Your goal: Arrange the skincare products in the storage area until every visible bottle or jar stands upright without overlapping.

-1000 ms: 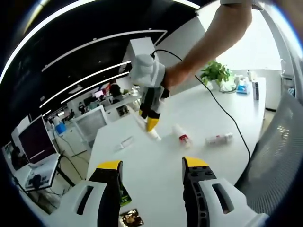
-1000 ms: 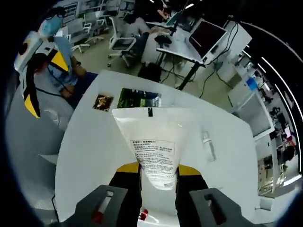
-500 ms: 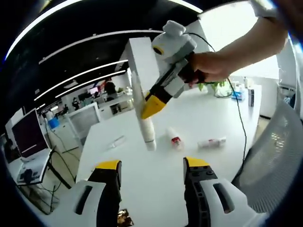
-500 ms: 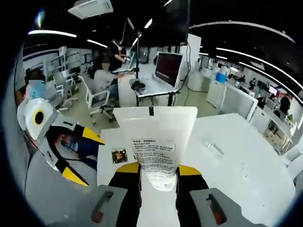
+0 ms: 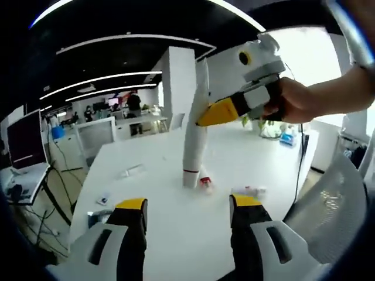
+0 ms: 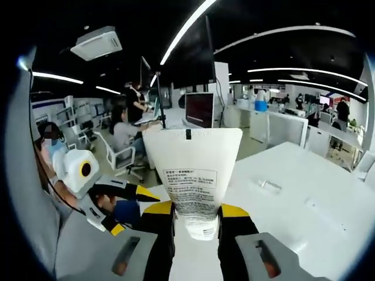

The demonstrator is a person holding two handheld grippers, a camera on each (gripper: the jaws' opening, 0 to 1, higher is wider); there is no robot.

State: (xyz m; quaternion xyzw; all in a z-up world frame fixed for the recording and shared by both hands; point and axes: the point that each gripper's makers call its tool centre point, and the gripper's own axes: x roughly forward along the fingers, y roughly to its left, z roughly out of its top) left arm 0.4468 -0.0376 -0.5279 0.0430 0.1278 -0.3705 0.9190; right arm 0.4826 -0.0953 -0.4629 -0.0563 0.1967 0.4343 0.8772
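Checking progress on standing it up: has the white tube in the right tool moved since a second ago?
Yes. The white tube rose from lying on the table to standing cap-down.

The right gripper (image 6: pixel 196 213) is squeezing a tube (image 6: pixel 193 172) between its two jaws, and a hand (image 5: pixel 302 100) is holding this gripper up from the right side. The left gripper (image 5: pixel 188 212) is sitting low with its jaws wide apart, holding nothing.

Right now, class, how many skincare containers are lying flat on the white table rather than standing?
3: a small clear bottle left of the upright tube, a red-banded bottle at the tube's base, and a bottle further right. Others may be hidden.
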